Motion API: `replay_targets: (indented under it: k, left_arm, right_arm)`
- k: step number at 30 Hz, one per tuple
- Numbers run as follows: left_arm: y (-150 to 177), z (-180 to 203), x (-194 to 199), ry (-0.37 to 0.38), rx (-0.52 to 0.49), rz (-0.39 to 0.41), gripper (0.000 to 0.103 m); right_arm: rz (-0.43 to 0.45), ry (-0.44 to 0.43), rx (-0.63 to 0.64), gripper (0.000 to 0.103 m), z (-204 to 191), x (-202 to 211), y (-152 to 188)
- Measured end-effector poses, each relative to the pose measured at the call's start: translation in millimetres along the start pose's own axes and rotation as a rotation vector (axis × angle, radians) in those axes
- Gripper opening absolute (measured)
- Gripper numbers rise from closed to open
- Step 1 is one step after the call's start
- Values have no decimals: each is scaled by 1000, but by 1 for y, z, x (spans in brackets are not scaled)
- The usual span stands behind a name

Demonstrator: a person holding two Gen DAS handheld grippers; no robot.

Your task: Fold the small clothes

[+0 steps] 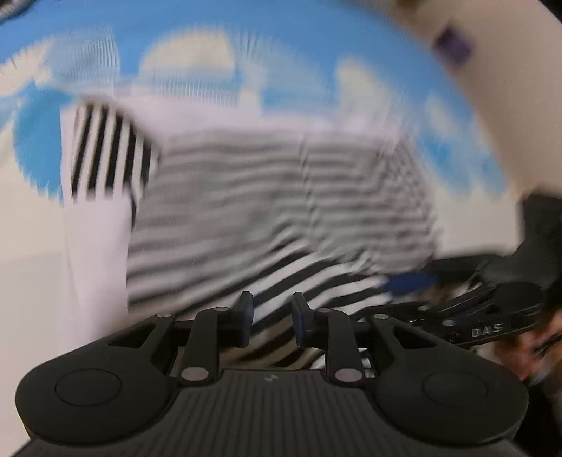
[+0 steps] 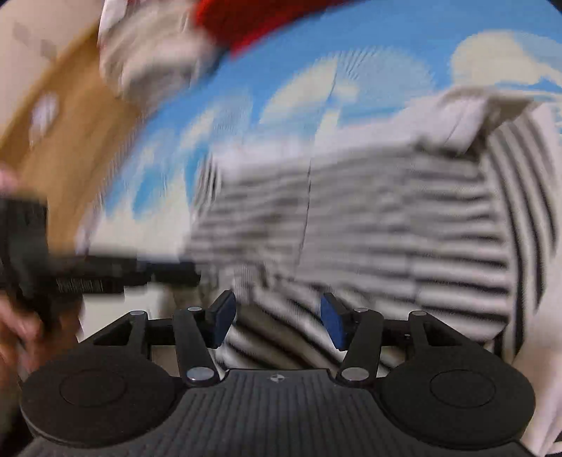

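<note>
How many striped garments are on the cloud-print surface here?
1. A black-and-white striped garment lies on the blue cloud-print surface, directly ahead of both grippers; the right wrist view shows the same one. Blur could hide another.

Blur: I saw the striped garment (image 1: 281,211) smeared, stripes legible only at its left sleeve | Cut off: red fabric (image 2: 253,21) and brown cardboard (image 2: 70,140) ran past my right wrist view's edges | Hidden: garment's near hem lay behind the left gripper (image 1: 271,323) | Unclear: whether cloth touched its pads.
</note>
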State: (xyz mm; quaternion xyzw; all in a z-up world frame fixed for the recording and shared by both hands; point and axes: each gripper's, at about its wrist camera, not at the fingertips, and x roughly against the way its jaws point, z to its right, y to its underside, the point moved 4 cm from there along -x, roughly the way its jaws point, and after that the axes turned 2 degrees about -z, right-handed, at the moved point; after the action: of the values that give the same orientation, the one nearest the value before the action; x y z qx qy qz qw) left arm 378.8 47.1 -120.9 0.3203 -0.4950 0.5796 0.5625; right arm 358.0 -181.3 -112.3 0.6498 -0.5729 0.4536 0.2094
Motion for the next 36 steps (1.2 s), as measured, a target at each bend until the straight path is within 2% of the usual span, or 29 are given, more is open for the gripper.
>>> replay_targets:
  k: [2,3,6,8,11,13,14,16,17,19,20,22,23,24,26,28,30,31,34,36]
  left_arm:
    - [10,-6,-15,-107,-42,-83,22]
    - [12,-9,-15,-126,-64,-95,21]
    - [5,-12,4,-108,-79,-57,21]
    - [-1,-11,20,-62,-75,11,23]
    - [-13,-24,38,-25,15,132,26]
    - [-14,-35,35,-49,55,130,26]
    - [-13,-38,28,-88,59,96,26]
    - [-3,-51,12,-184,46,-4,29]
    - [-1,-53,10,-178,49,-8,30]
    - [-3,-55,20,-165,61,18,30]
    - [-7,-53,26,-155,60,52,29]
    - [-16,-49,39,-114,65,125,30]
    - [-17,-49,37,-108,72,126,30]
    - [-15,-49,32,-123,72,103,30]
    - [-5,-50,18,-201,55,26,32]
    - [2,-54,18,-211,42,21,35]
    - [-1,-51,32,-205,49,72,35]
    - [-3,-50,44,-200,57,126,35]
    - [-6,-38,86,-181,50,326,35]
    - [-3,-28,112,-180,35,422,35]
  right_arm:
    - [-67,70,106,52,-2,-7,11]
    - [-79,80,140,51,-3,-4,14]
    - [-63,119,153,51,4,12,11]
    - [6,111,131,51,10,28,3]
    - [160,72,13,52,27,60,-12]
    - [230,77,-67,53,40,72,-16]
    - [232,107,-100,53,48,73,-17]
    - [154,199,-117,53,62,64,-12]
    - [101,270,-115,53,71,58,-7]
    - [73,358,-97,53,79,52,-3]
    - [84,365,-96,53,81,55,-3]
    - [145,299,-112,53,78,67,-9]
    - [168,263,-119,53,77,71,-11]
    - [158,262,-123,53,76,67,-12]
    - [84,354,-122,53,84,52,-6]
    - [79,364,-106,53,85,48,-4]
    - [108,364,-123,53,82,60,-5]
    - [147,363,-119,53,79,68,-4]
    - [294,367,-127,53,67,102,-9]
    - [423,365,-144,53,58,131,-5]
